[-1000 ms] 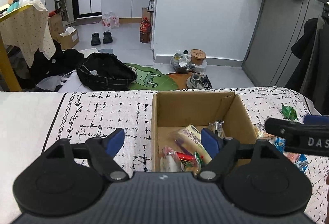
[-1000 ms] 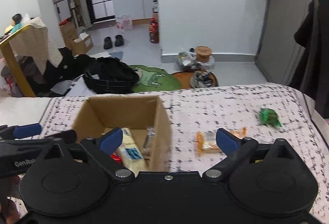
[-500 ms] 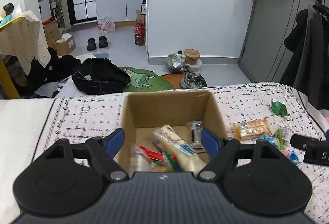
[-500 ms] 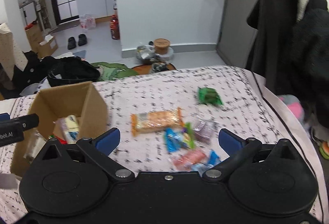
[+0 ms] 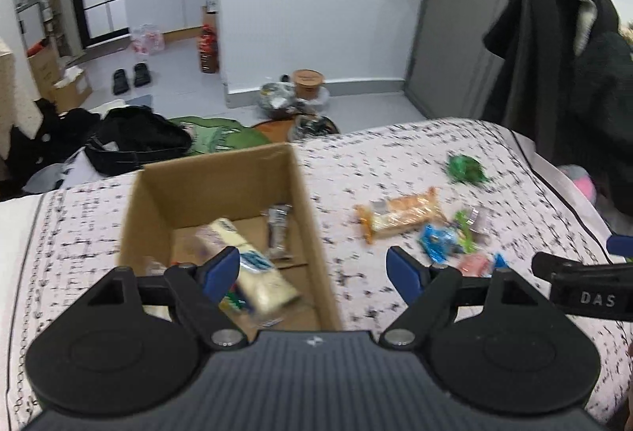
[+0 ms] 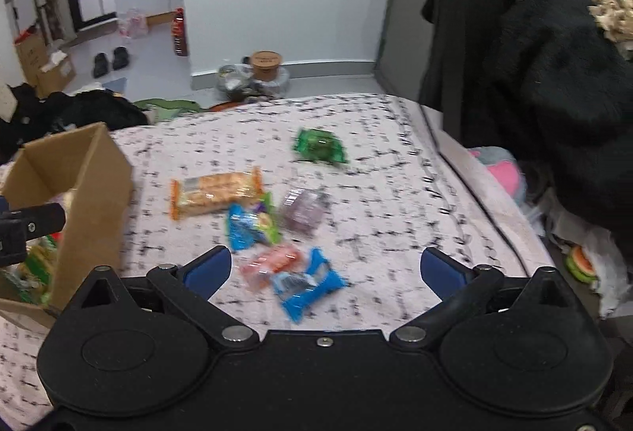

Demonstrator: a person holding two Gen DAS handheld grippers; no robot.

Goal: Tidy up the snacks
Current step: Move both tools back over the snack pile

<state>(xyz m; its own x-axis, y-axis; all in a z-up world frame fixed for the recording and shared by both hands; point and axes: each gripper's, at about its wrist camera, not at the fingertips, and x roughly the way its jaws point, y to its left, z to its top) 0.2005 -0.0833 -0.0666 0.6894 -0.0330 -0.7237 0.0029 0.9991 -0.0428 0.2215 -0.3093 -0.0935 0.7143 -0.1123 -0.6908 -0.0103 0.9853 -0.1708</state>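
An open cardboard box point(image 5: 221, 169) point(image 6: 91, 169) stands on the patterned bed cover and holds several snack packets, among them a long pale one point(image 5: 253, 268). Loose snacks lie to its right: an orange cracker pack point(image 6: 215, 189) point(image 5: 399, 211), a green packet point(image 6: 318, 146) point(image 5: 465, 169), a blue and green packet point(image 6: 251, 223), a purple packet point(image 6: 302, 211), a pink packet point(image 6: 273, 261) and a blue packet point(image 6: 306, 284). My left gripper point(image 5: 314, 266) is open and empty above the box's right wall. My right gripper point(image 6: 322, 266) is open and empty above the pink and blue packets.
The bed edge runs along the right, with dark coats point(image 6: 534, 47) hanging beside it and a pink plush point(image 6: 500, 173) below. Beyond the bed's far edge lie a black bag point(image 5: 134, 138), a green mat and shoes on the floor.
Both grippers have swung to the right. The box has shifted left in both views and the loose snacks have come under the right gripper. Both stay open and empty.
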